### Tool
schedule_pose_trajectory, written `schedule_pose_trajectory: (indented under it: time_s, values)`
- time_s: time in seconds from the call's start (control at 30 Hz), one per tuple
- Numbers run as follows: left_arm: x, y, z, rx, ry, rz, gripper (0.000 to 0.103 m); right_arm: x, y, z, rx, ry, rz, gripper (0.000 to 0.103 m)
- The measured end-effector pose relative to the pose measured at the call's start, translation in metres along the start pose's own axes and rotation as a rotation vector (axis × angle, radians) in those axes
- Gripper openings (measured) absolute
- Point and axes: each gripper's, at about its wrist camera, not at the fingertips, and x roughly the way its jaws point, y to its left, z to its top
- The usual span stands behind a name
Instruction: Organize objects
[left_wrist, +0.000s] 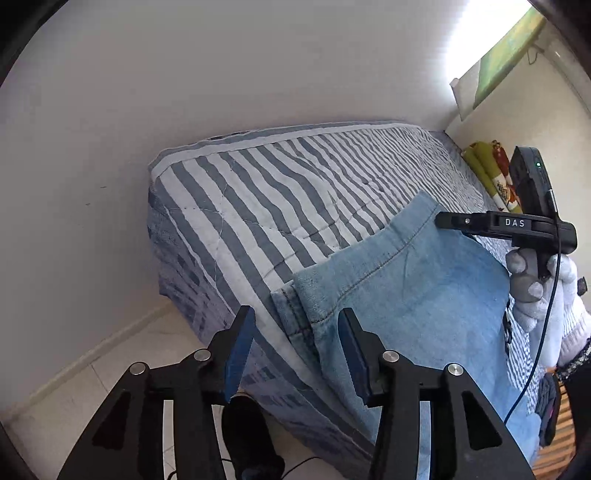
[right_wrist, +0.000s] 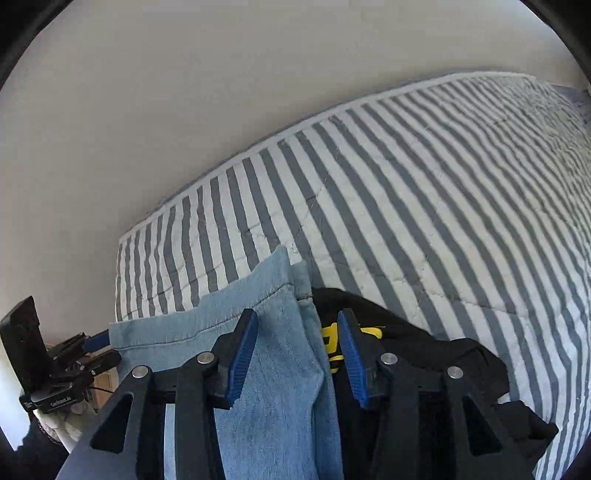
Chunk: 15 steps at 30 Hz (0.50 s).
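The jeans (left_wrist: 399, 280) lie folded on the near edge of the bed (left_wrist: 280, 184), pale blue denim with a stitched seam running across the top layer and a hem showing at the left corner. One end of them hangs a little over the bed's side. In the right wrist view they sit just beside a black garment (right_wrist: 406, 343) with yellow print, the two touching along one edge.

The left hand-held gripper (left_wrist: 297, 354) stands partly open above the hem corner, with nothing pressed between its pads; the denim lies below and beyond them. The right hand-held gripper (right_wrist: 297, 354) is likewise partly open, poised over the line where denim meets the black cloth, gripping neither. In the left view it shows from the side over the far end of the jeans, held by a gloved hand (left_wrist: 543, 291).

By the look of it, a fold has been laid down and let go, so the jeans are done or nearly so. The next move would likely be either a further fold, which calls for both sets of pads to pinch matching corners through all layers, or a turn to the black garment, which lies bunched and needs spreading first.
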Motion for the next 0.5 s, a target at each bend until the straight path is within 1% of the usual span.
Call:
schedule_pose_trajectory:
  time_s: [0.07, 0.1, 0.13, 0.2, 0.23, 0.3, 0.33, 0.37, 0.47, 0.5]
  values:
    - [0.011, -0.012, 0.003, 0.041, -0.004, 0.042, 0.049, 0.014, 0.000, -0.002, -0.013, 0.036, -0.002, 0.041]
    - [0.014, -0.015, 0.004, 0.057, -0.005, 0.051, 0.048, 0.017, 0.000, -0.002, -0.015, 0.034, -0.003, 0.041]
    - [0.014, -0.016, 0.004, 0.065, -0.005, 0.056, 0.043, 0.017, 0.000, -0.003, -0.011, 0.024, 0.001, 0.041]
    - [0.013, -0.019, 0.006, 0.076, -0.011, 0.070, 0.038, 0.014, 0.000, -0.003, 0.000, 0.007, 0.025, 0.041]
    - [0.014, -0.023, 0.005, 0.092, -0.015, 0.080, 0.033, 0.013, 0.001, -0.001, -0.010, 0.001, 0.038, 0.036]
    - [0.016, -0.030, 0.004, 0.126, -0.032, 0.101, 0.028, 0.008, 0.007, -0.003, -0.043, -0.011, 0.045, 0.031]
    - [0.015, -0.032, 0.002, 0.138, -0.042, 0.114, 0.026, 0.007, 0.007, -0.003, -0.061, -0.019, 0.049, 0.026]
    - [0.015, -0.034, 0.001, 0.144, -0.049, 0.122, 0.025, 0.005, 0.009, -0.004, -0.073, -0.023, 0.057, 0.023]
    - [0.007, -0.037, -0.002, 0.158, -0.069, 0.142, 0.024, 0.001, 0.013, -0.005, -0.096, -0.038, 0.047, 0.020]
    - [0.003, -0.039, -0.003, 0.170, -0.078, 0.152, 0.023, 0.000, 0.013, -0.005, -0.100, -0.045, 0.037, 0.015]
